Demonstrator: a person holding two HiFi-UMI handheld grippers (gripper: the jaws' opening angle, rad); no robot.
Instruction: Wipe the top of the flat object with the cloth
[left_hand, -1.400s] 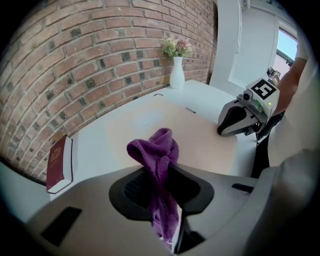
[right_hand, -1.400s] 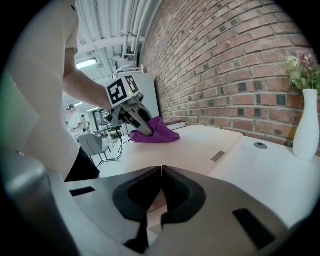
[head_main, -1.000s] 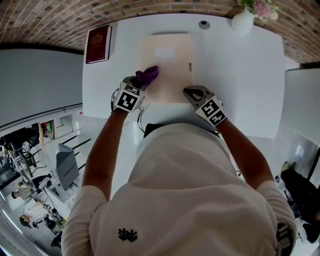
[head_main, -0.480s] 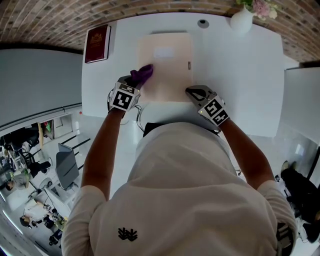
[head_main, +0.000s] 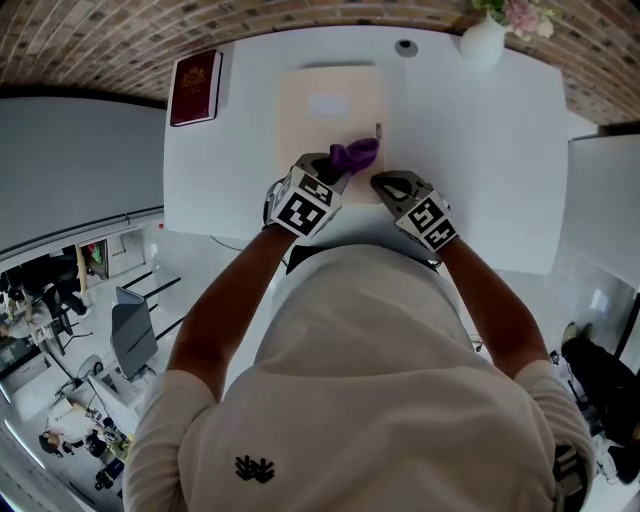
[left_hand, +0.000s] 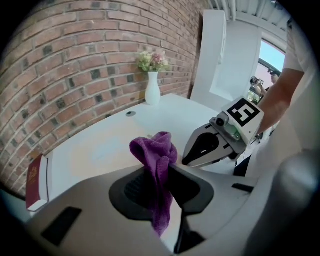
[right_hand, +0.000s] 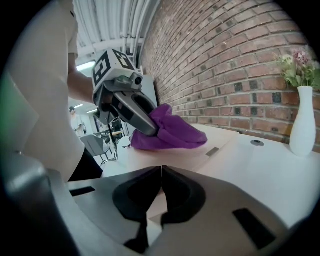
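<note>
The left gripper (head_main: 332, 168) pinches the purple cloth (head_main: 355, 153), soft and floppy by its look, mid-bunch on the stiff-looking flat beige pad (head_main: 330, 105); right gripper (head_main: 386, 182) closed, empty, at its near edge.

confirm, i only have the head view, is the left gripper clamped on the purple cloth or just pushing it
Observer: Clamped. In the left gripper view the left gripper has its jaws shut on the purple cloth, a tail hanging below them.
Operator: is the cloth down on the pad
Observer: The right gripper view shows its underside lying on the beige pad, no gap.
Operator: right gripper holding anything
Observer: No, the right gripper has its jaws together on nothing.
</note>
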